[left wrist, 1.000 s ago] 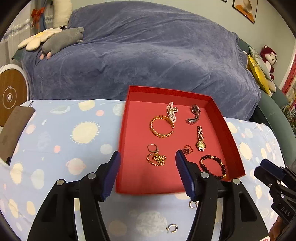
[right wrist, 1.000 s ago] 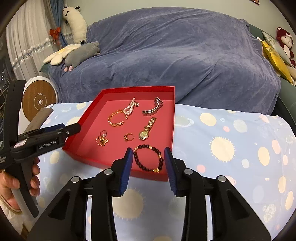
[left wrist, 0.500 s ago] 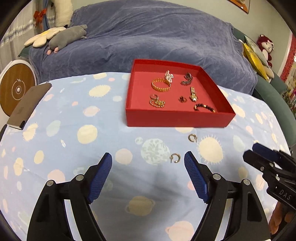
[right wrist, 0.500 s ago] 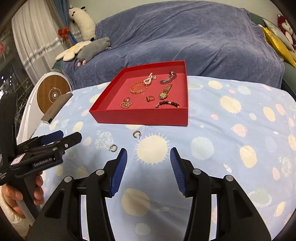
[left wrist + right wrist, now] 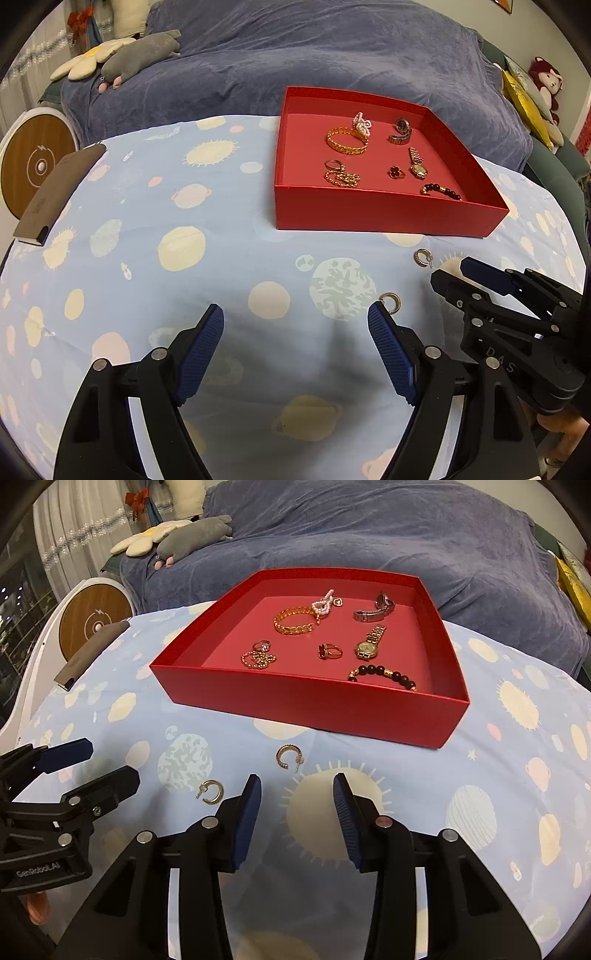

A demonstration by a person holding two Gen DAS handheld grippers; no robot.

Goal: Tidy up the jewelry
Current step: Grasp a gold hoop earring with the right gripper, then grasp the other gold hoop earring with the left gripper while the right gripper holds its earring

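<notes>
Red tray (image 5: 306, 701) holding jewelry on worktop (image 5: 498, 775), two earrings (image 5: 288, 757) outside, left hand-held gripper (image 5: 295, 325) wide and empty, right hand-held gripper (image 5: 297, 794) closing, nothing between its jaws.

The tray's (image 5: 388, 214) near wall hides the lower arc of the bead bracelet (image 5: 441, 191) in the left view. There the left finger (image 5: 391, 347) covers part of the near earring (image 5: 392, 300). The right gripper's (image 5: 517, 317) body runs off the right edge. The hand (image 5: 37, 904) below the left gripper (image 5: 55, 786) shows only as a sliver. The watch (image 5: 366, 649) dial is too small to read.
</notes>
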